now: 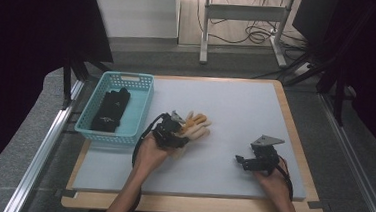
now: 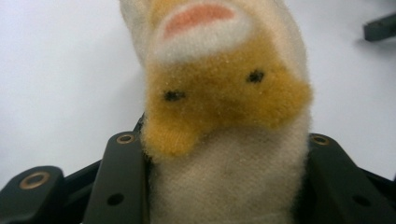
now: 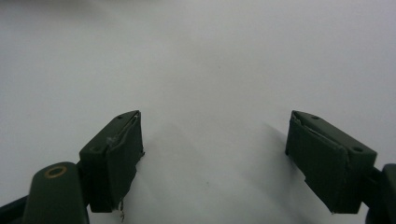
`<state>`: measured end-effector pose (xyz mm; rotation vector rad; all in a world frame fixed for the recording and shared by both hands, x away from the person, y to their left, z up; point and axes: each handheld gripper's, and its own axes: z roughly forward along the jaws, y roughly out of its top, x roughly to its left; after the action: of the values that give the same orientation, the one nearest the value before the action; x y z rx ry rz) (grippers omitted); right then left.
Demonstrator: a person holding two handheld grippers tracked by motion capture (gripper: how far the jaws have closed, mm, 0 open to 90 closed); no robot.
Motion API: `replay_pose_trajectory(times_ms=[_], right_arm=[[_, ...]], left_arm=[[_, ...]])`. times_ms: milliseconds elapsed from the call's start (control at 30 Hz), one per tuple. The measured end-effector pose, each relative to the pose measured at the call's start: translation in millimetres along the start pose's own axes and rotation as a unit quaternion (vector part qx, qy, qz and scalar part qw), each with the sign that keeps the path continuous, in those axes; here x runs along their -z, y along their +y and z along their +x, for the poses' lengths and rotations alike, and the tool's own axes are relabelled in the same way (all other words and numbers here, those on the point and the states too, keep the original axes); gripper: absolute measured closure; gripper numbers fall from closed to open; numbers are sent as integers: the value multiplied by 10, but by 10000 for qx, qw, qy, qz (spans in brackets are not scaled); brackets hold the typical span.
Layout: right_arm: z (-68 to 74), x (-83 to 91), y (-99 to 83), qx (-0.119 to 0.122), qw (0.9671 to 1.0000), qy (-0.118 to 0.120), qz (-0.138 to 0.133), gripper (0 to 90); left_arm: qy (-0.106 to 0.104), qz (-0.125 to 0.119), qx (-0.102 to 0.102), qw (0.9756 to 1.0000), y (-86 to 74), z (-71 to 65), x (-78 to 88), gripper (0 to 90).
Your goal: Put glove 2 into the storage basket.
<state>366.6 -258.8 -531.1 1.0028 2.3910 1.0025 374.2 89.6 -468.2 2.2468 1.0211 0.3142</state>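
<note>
Left gripper (image 1: pixel 180 130) clamped on the plush glove (image 2: pixel 224 116) — soft, light, compressible; hold mid-body. Right gripper (image 1: pixel 244 161) wide open, empty, above the desk (image 1: pixel 245 115).

Basket (image 1: pixel 93 129) left of sock (image 1: pixel 197 125) (dark cloth (image 1: pixel 111 109) inside).

Sock (image 2: pixel 224 116) — toe cut off, blurred
</note>
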Motion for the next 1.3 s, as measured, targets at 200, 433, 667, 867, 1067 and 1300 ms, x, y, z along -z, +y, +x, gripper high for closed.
replay_pose_trajectory(times_ms=[200, 433, 667, 867, 1067, 1300], right_arm=[[1, 0, 0, -8, 10000, 1, 3, 187], [1, 0, 0, -7, 10000, -2, 1, 187], [0, 0, 0, -8, 10000, 0, 1, 187], [0, 0, 0, -6, 10000, 0, 0, 187], [0, 0, 0, -7, 10000, 1, 1, 187], [-1, 0, 0, -4, 10000, 1, -1, 187]], left_arm=[[223, 8, 185, 9996, 75, 215, 134, 537], [505, -55, 357, 9981, 150, 437, 349, 535], [754, -94, 642, 9950, 154, 726, 563, 533], [904, -135, 897, 9918, 97, 936, 674, 533], [1024, -135, 1036, 9892, 33, 1092, 750, 534], [1178, -147, 1271, 9848, -41, 1265, 829, 534]])
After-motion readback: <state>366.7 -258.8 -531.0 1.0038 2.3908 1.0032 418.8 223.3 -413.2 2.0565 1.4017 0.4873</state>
